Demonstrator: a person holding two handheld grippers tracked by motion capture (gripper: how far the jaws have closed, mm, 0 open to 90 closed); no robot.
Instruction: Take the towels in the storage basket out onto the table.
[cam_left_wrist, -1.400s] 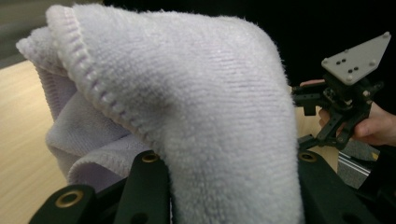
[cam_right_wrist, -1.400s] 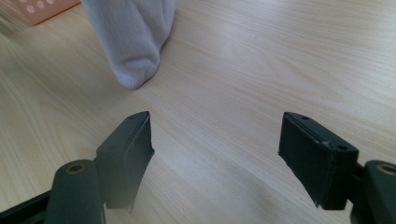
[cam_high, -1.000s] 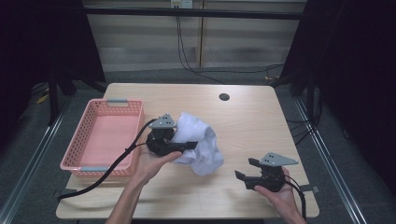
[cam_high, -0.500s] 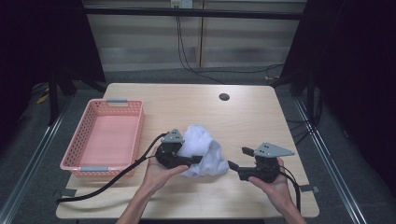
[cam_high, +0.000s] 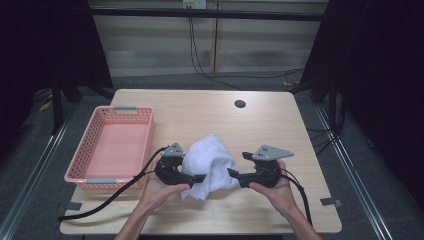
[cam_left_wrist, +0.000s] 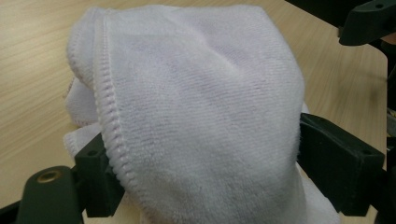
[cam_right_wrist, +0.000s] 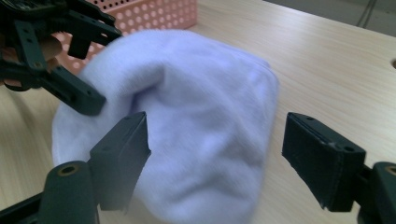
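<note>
The light wooden tabletop (cam_high: 280, 125) with rounded corners carries a crumpled white terry towel (cam_high: 210, 165), lying between the left hand-held gripper (cam_high: 192, 178) and the right hand-held gripper (cam_high: 235, 175). A pink plastic mesh basket (cam_high: 90, 170) stands left of the left hand-held gripper.

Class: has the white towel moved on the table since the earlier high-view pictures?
Yes. The white towel has shifted toward the table's near edge, away from the pink basket and the round hole in the tabletop.

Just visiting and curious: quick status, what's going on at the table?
Left hand-held gripper just opened, white towel still between its jaws. Right hand-held gripper open, closing in on towel. Pink basket at left, nothing blocking.
</note>
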